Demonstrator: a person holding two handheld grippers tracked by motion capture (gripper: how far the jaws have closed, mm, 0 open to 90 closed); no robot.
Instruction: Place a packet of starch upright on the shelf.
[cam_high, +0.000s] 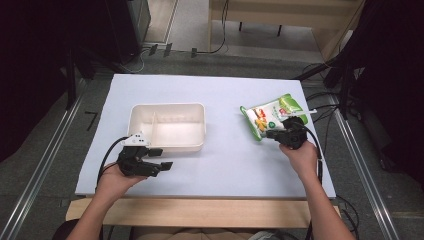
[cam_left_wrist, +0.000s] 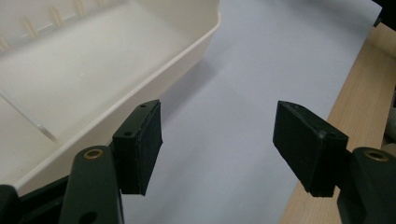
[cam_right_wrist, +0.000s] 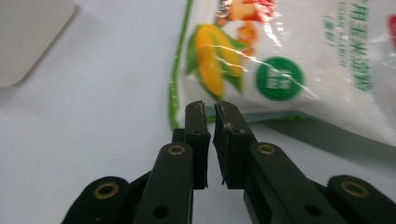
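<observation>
A white and green snack bag (cam_high: 272, 116) (cam_right_wrist: 289, 60) with a corn picture is at the right of the white board, tilted up off the surface with a shadow under it. My right gripper (cam_high: 270, 134) (cam_right_wrist: 211, 112) is shut on the bag's lower edge, which is pinched between the tips. A cream two-part tray (cam_high: 167, 106) (cam_left_wrist: 187, 51) stands empty at centre left. My left gripper (cam_high: 162, 158) (cam_left_wrist: 217, 144) hovers open just in front of the tray's near edge, with nothing between its jaws.
The white board (cam_high: 215, 165) covers a wooden table whose front edge (cam_high: 200, 212) (cam_left_wrist: 359, 93) shows near the person. Bare board lies between the tray and the bag. The tray's corner (cam_right_wrist: 32, 37) shows far left in the right gripper view. Cables and metal rails flank the table.
</observation>
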